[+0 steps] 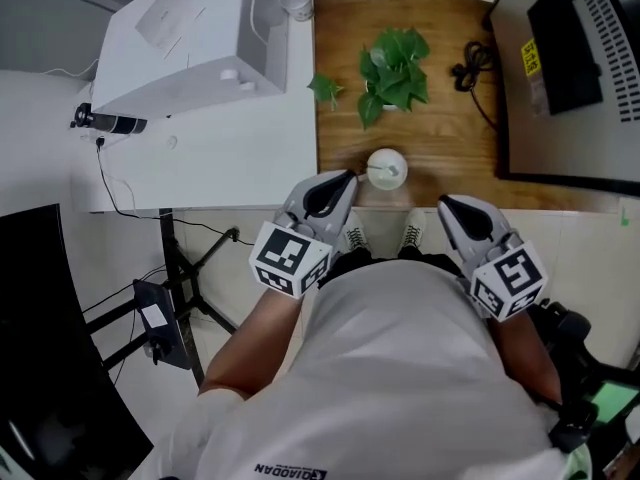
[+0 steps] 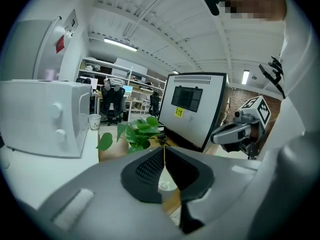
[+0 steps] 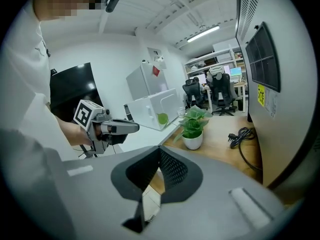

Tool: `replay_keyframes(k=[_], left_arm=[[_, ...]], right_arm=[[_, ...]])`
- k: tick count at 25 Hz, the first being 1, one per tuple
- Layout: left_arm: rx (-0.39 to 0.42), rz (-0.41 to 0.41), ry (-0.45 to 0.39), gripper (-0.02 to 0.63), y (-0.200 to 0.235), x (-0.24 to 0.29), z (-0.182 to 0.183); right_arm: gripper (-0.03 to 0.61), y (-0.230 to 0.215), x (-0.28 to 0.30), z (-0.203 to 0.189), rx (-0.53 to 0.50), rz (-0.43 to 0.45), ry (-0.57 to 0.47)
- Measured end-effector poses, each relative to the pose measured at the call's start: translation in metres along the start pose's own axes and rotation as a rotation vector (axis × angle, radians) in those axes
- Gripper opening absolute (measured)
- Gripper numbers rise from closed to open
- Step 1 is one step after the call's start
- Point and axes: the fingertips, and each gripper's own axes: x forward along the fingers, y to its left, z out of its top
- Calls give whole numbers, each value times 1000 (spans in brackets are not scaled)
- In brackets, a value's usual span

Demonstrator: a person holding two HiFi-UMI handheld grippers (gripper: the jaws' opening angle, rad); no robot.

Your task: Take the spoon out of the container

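container: white, round, upright at the near edge of the wooden surface, just nearer than the plant.
spoon: inside the container, its thin handle across the opening toward the left rim; the bowl is too small to make out.
left gripper: jaws closed tip to tip, nothing between them. The tips are just left of the container; contact cannot be told.
right gripper: jaws closed tip to tip, empty. It is near and right of the container, apart from it.
plant: green leaves in a white pot, mid-surface.
monitor: right side of the surface, with a black cable coiled just left of it.
appliance: white box on the white surface at left, with a paper cup at its far right corner.
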Motion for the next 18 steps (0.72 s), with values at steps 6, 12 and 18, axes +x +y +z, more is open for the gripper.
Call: replay_keyframes(k=[6, 12, 18], left_arm=[[-30, -13, 8, 27, 16, 14, -7], [-77, -10, 37, 48, 31, 25, -21], [-151, 15, 76, 65, 44, 34, -42]], right_arm=[[8, -6, 12, -12, 39, -21, 48], [8, -8, 27, -20, 78, -7, 75], [8, -12, 37, -30, 98, -3, 93]])
